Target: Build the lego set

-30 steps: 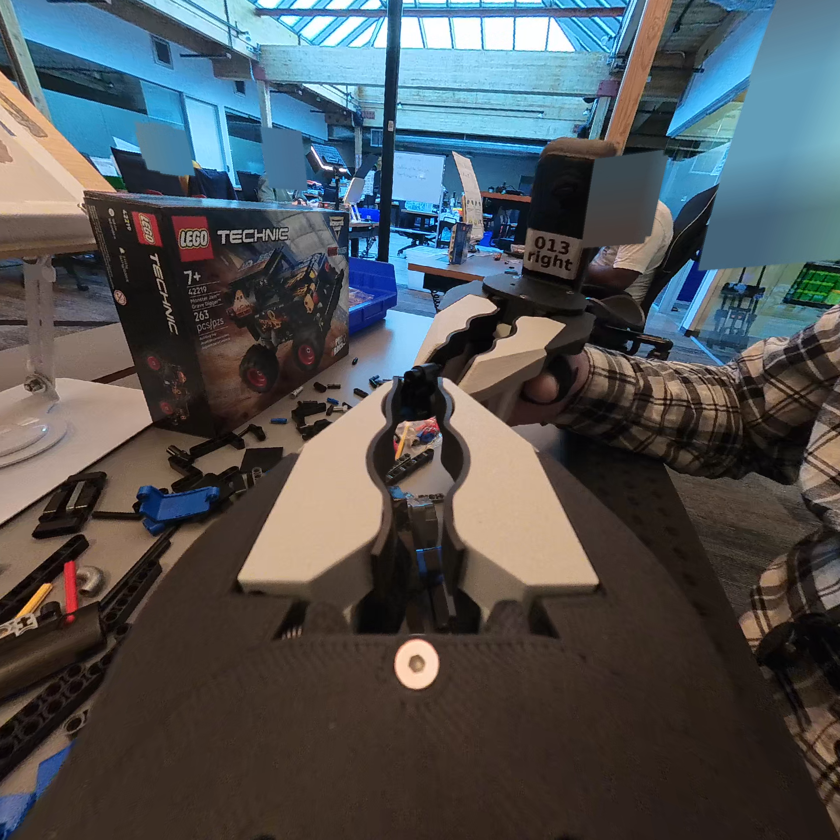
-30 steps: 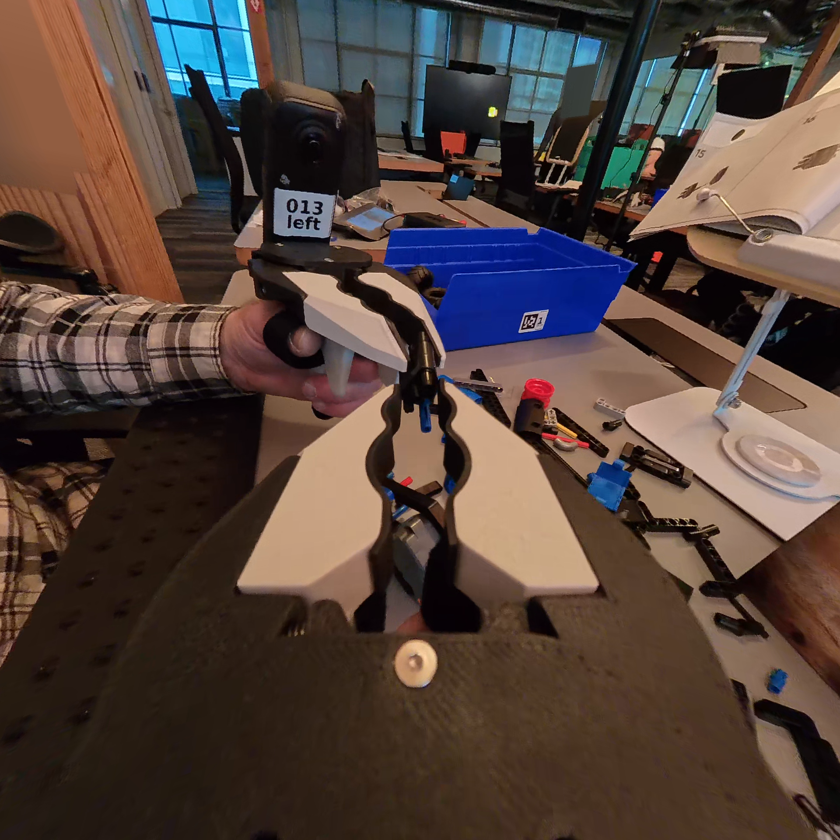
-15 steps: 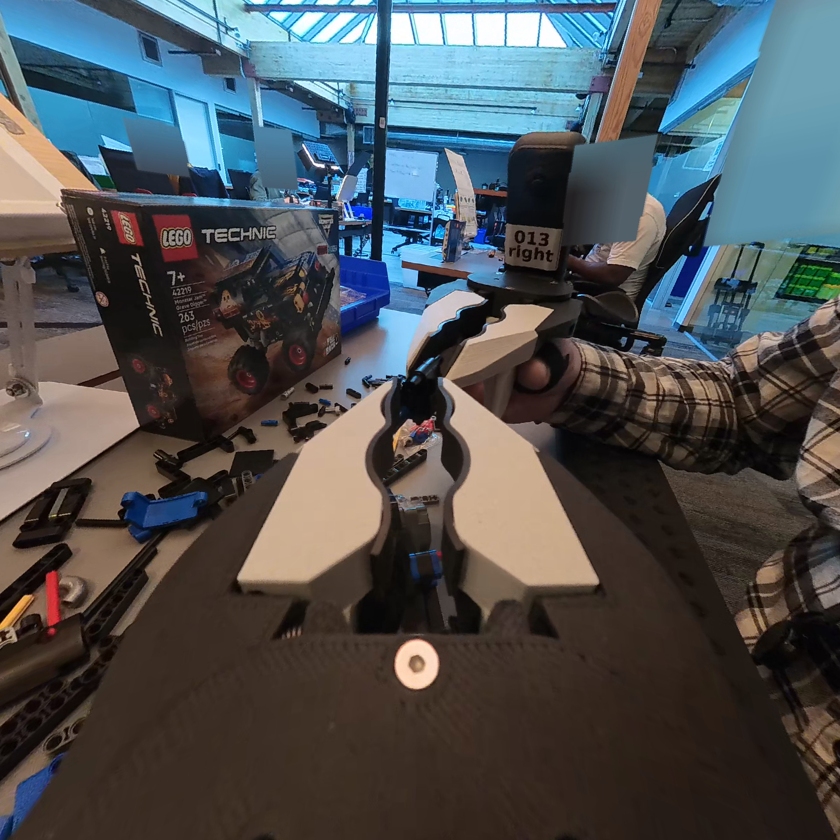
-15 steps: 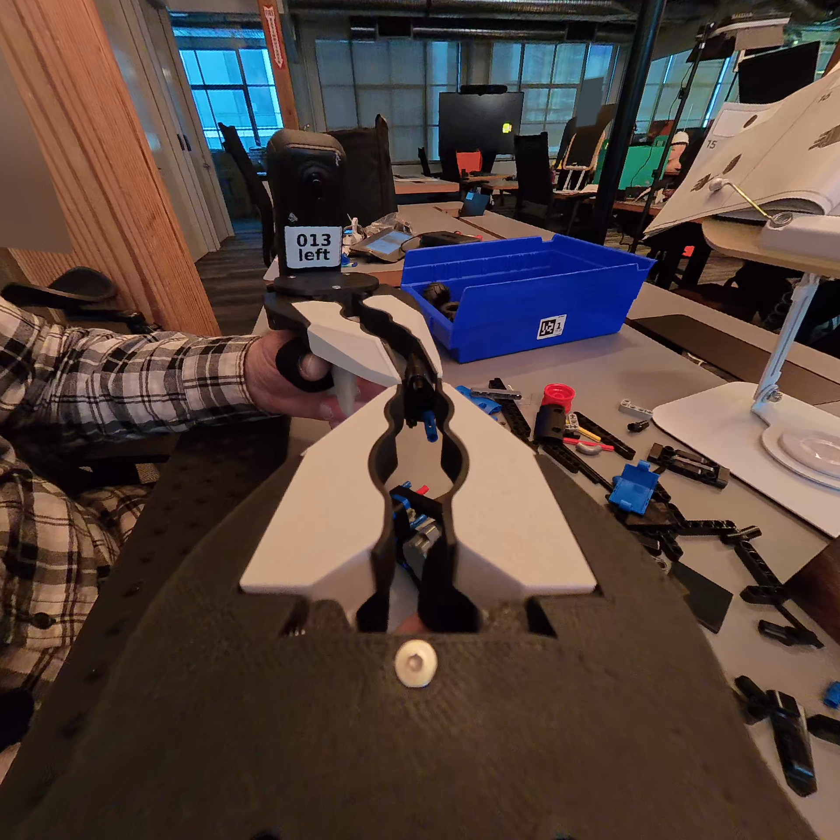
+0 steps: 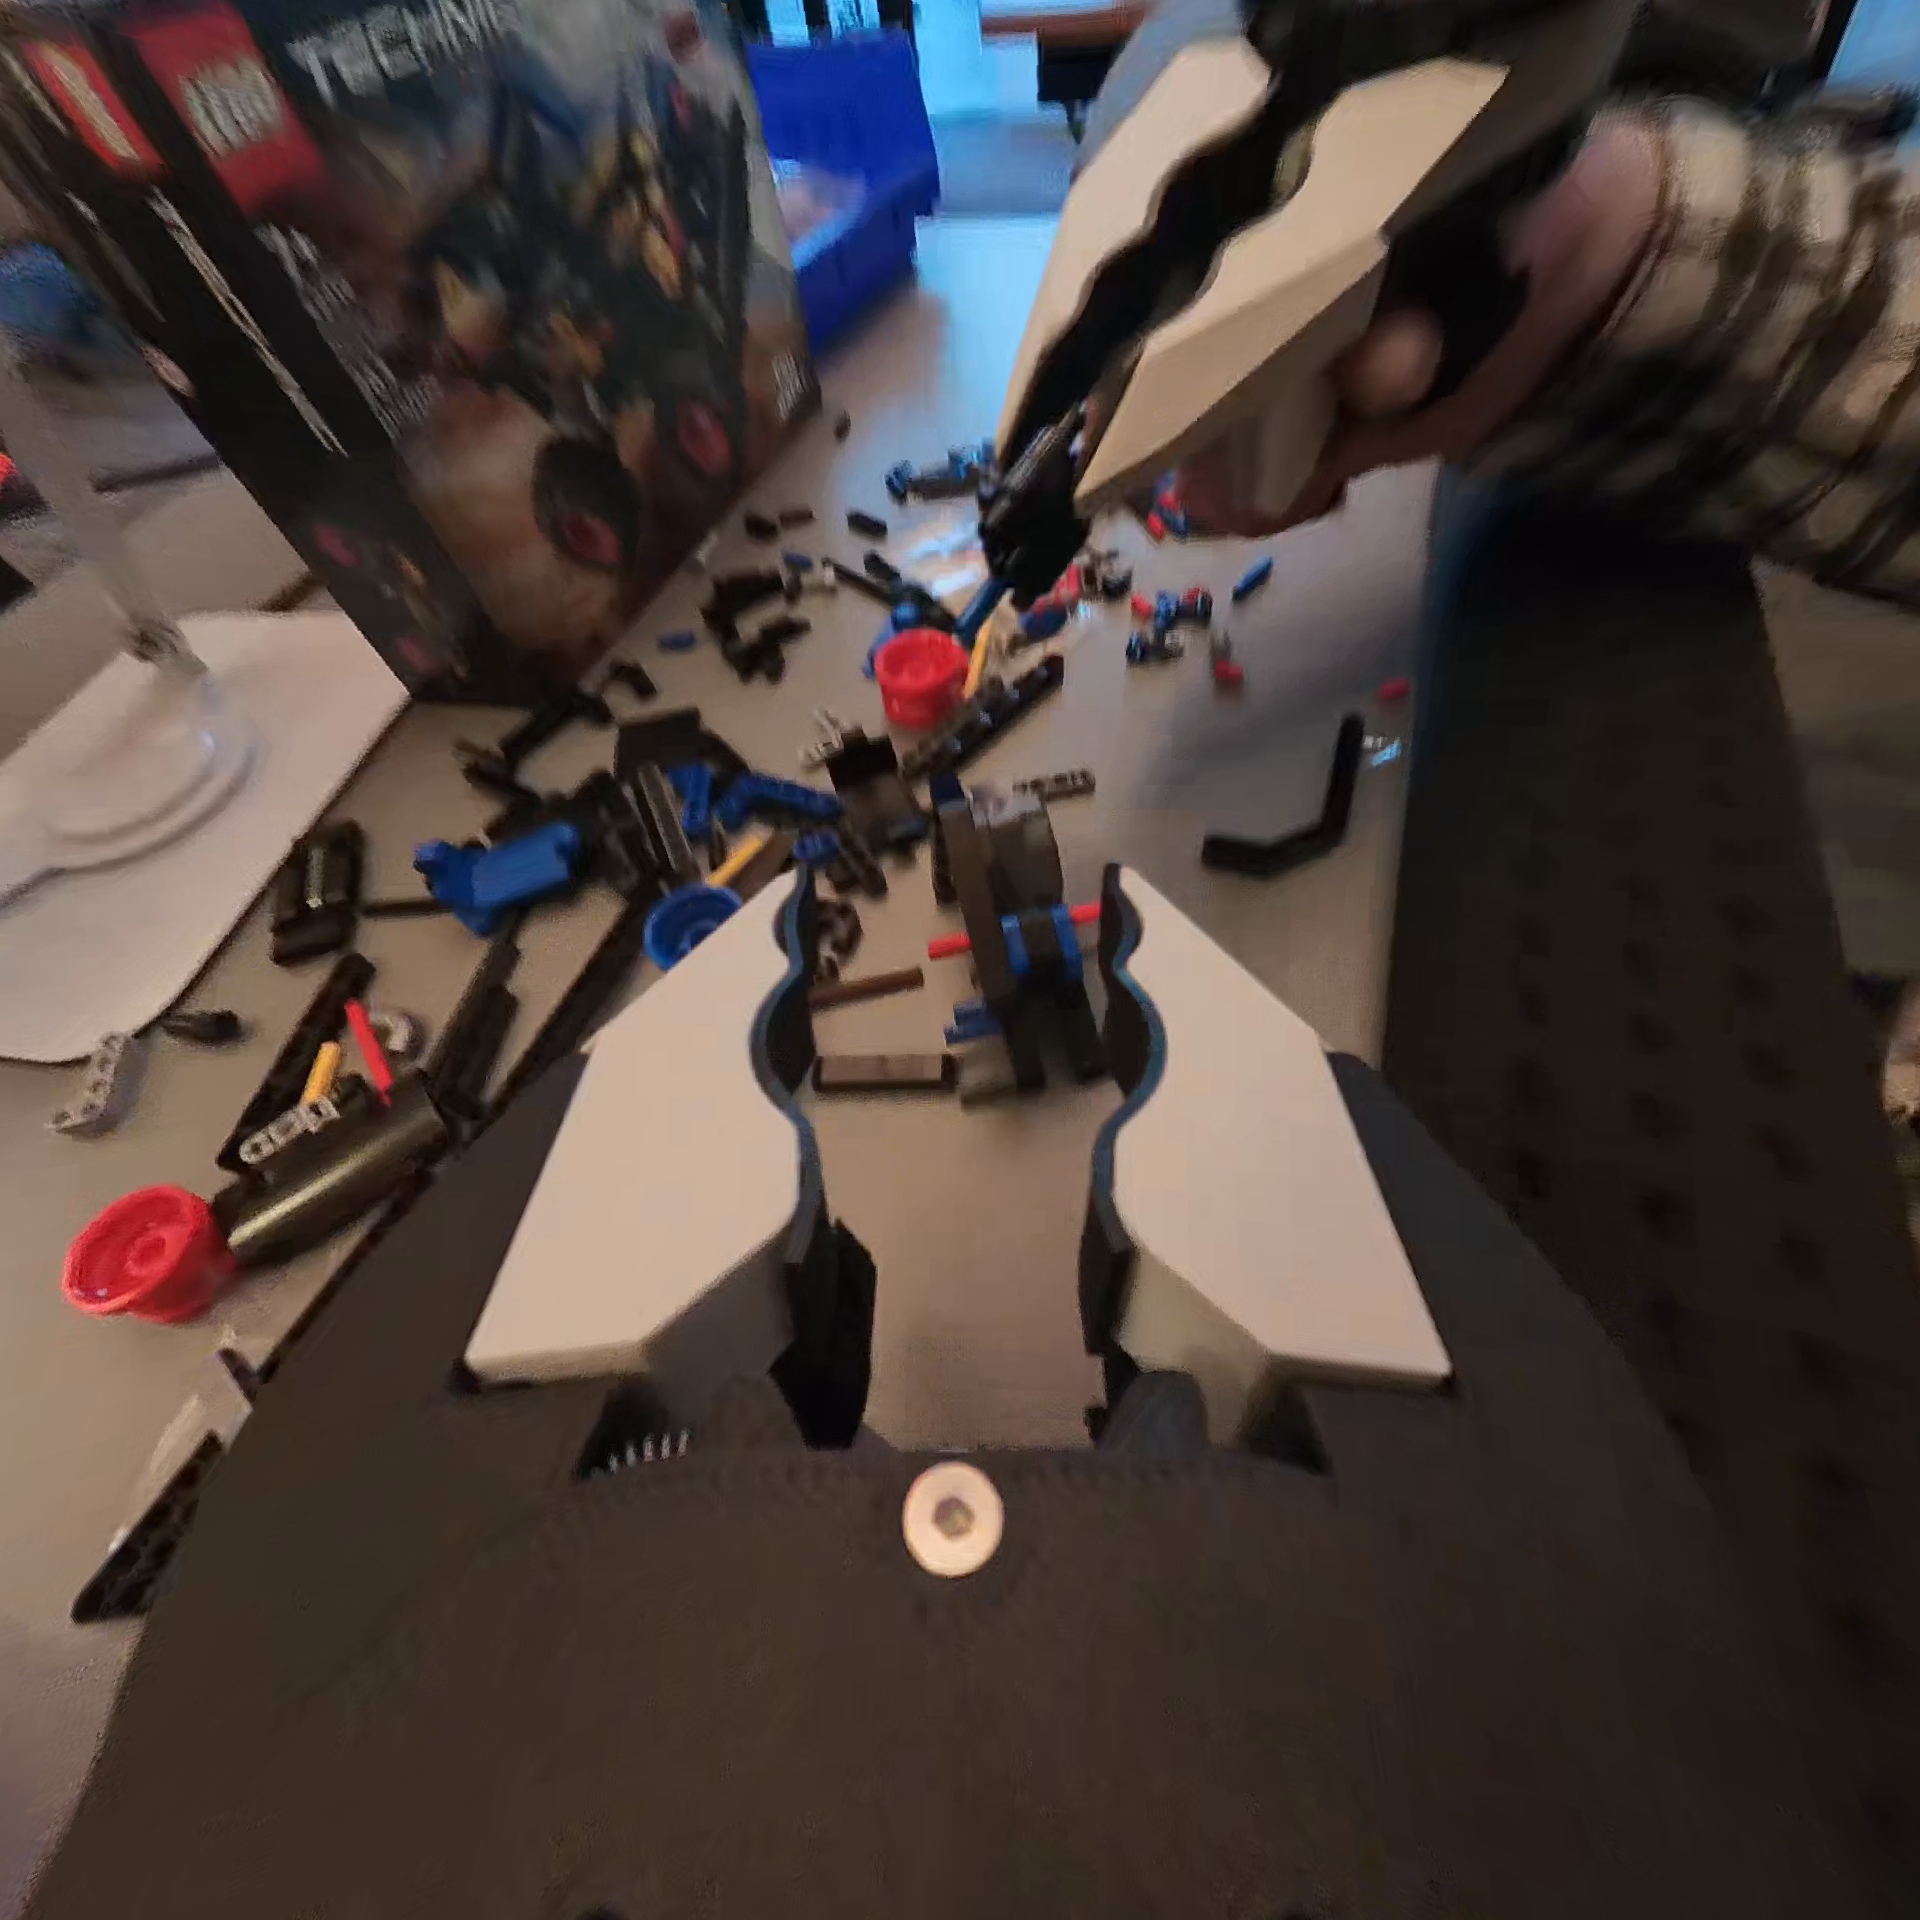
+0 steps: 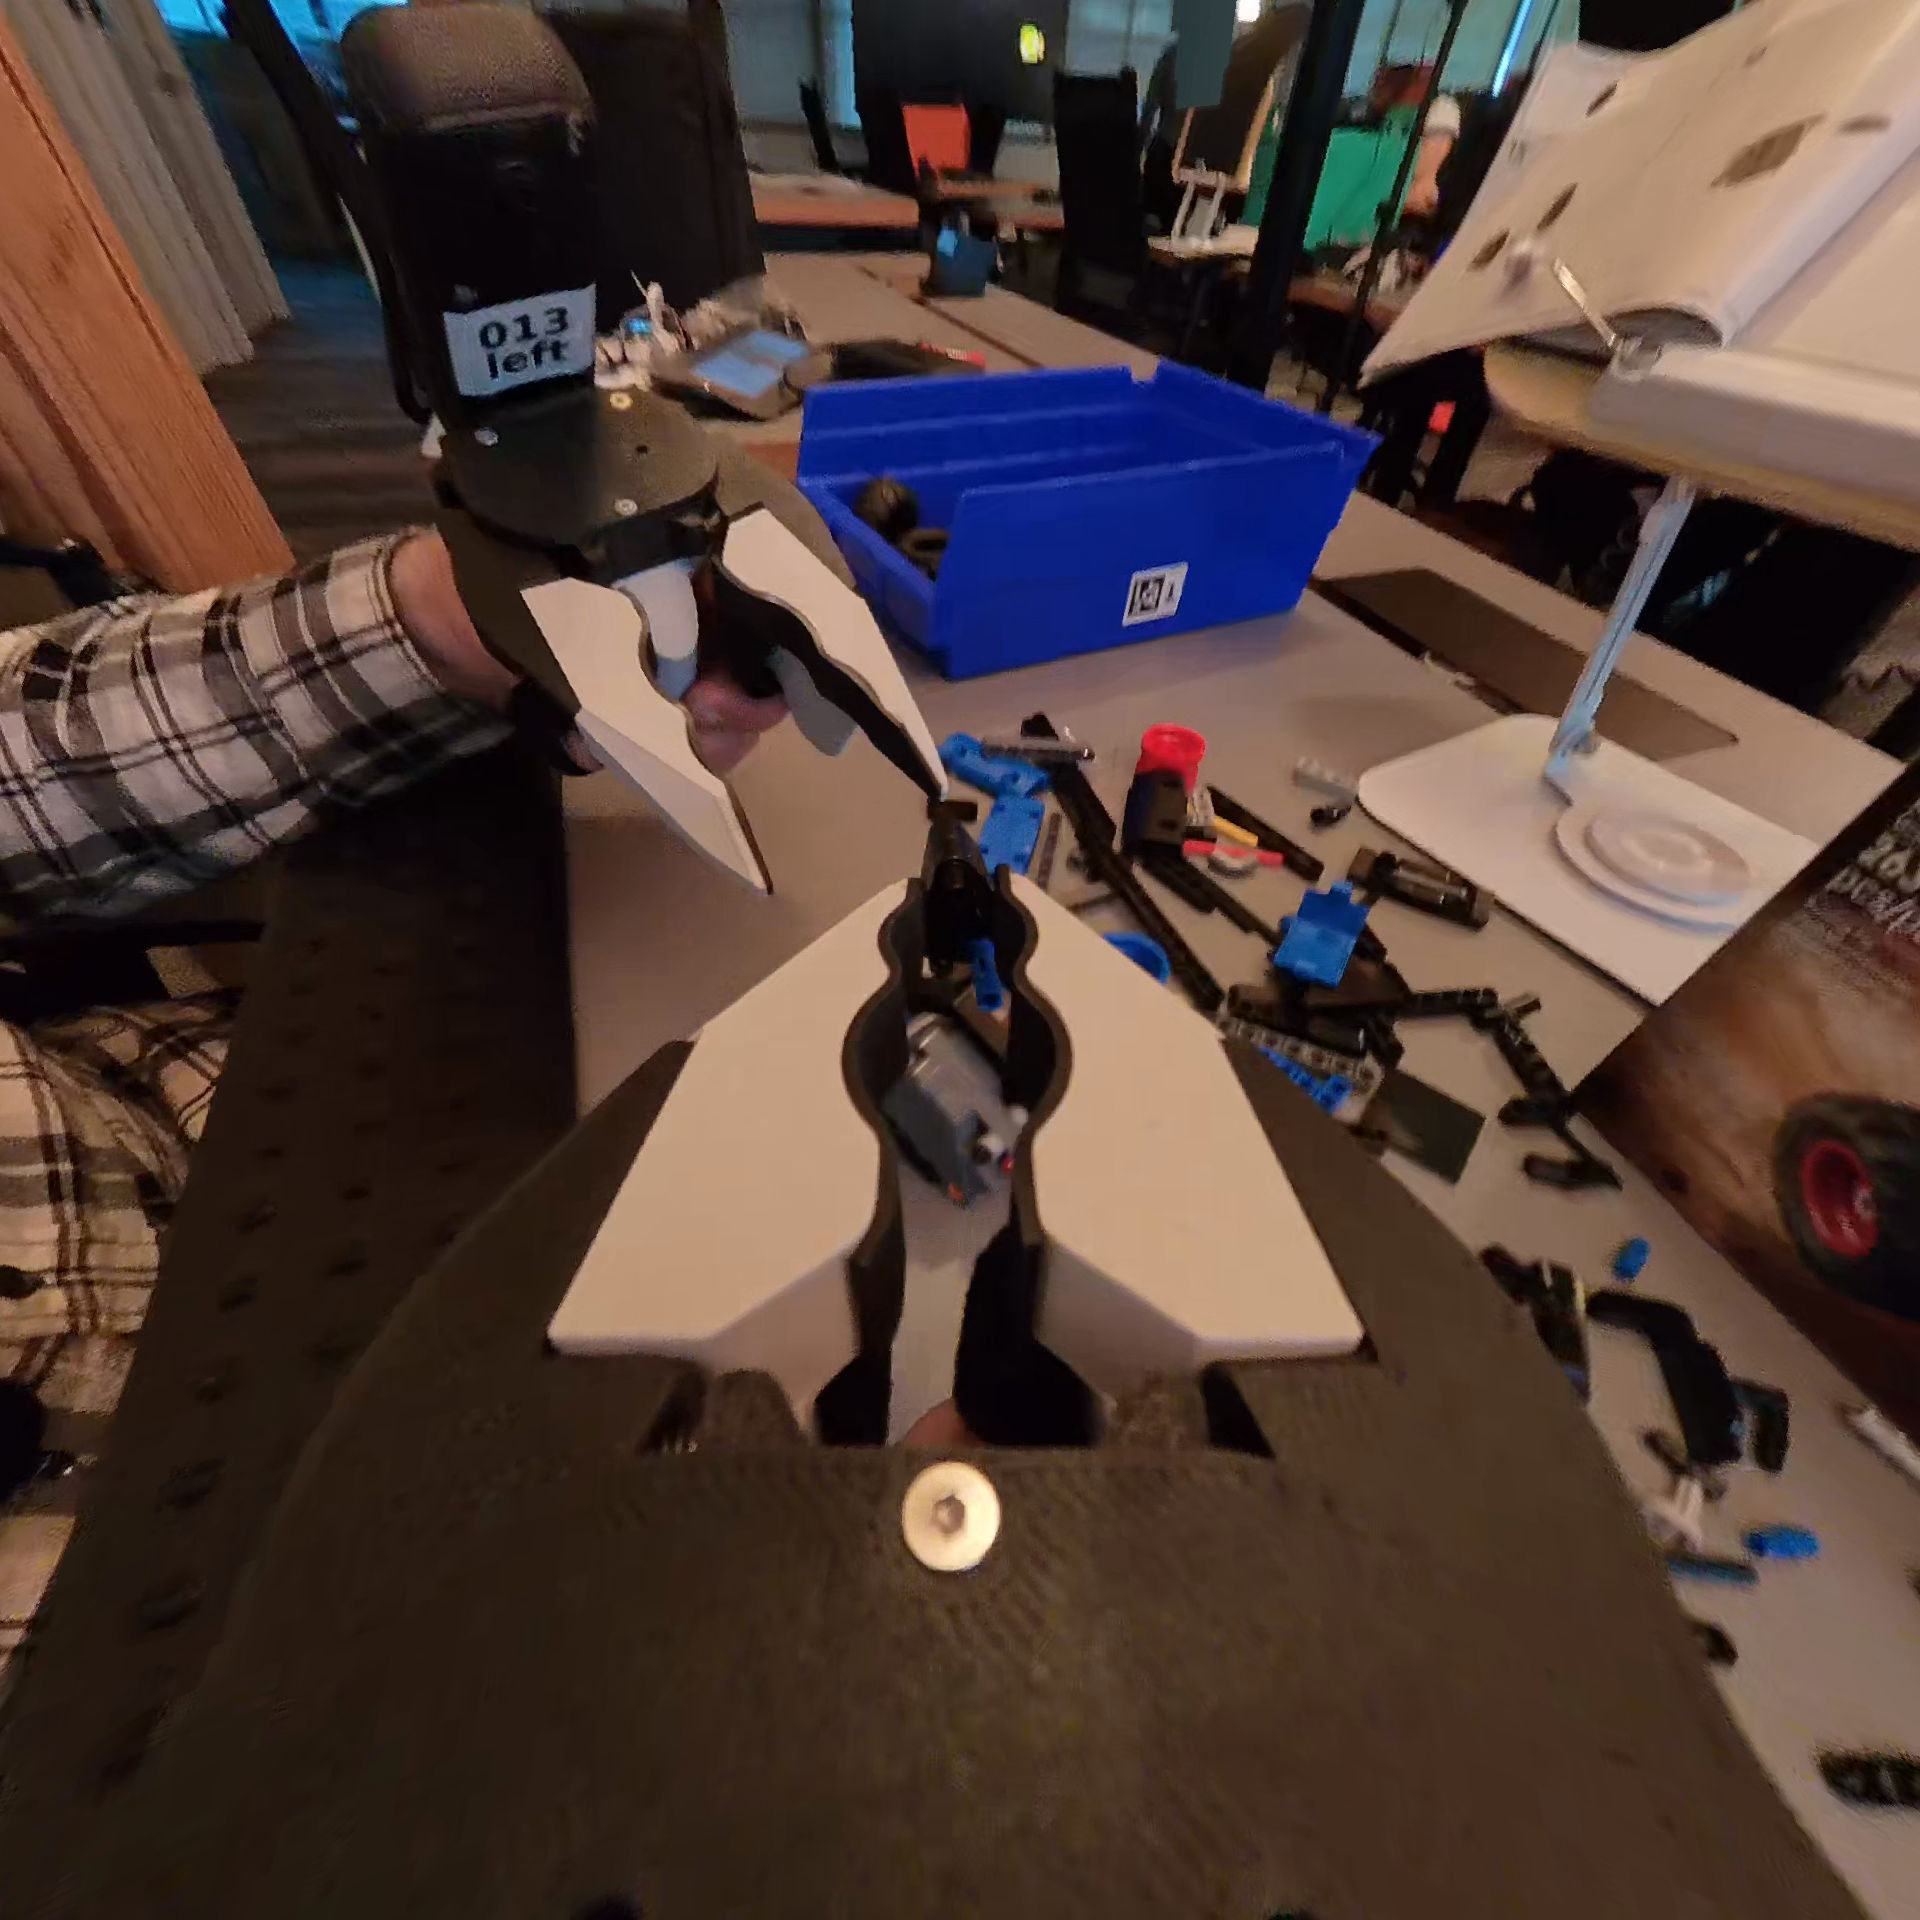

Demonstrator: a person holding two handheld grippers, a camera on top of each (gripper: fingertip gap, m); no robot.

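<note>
My right gripper (image 6: 956, 888) is shut on a small black piece (image 6: 951, 899) that carries a blue pin (image 6: 984, 966). It also shows in the left wrist view (image 5: 1039, 468), held above the table. My left gripper (image 5: 956, 894) is open wide and empty, and it shows in the right wrist view (image 6: 852, 836) just left of the held piece. A black, grey and blue partial assembly (image 5: 1008, 935) stands on the table between the left fingers, apart from both. It also shows below the right fingers (image 6: 945, 1122).
Loose black, blue and red parts lie across the grey table (image 5: 1174, 748), with red wheel hubs (image 5: 920, 675) (image 5: 145, 1257). The set's box (image 5: 468, 312) stands at the back left. A blue bin (image 6: 1091, 520), a booklet stand (image 6: 1558, 810) and a black mat (image 5: 1610, 1039) are nearby. About 8 centimeters separates my left fingertips from my right.
My left gripper has opened, let go of the small black piece, drawn away and tilted down towards the table. My right gripper keeps hold of the piece.
</note>
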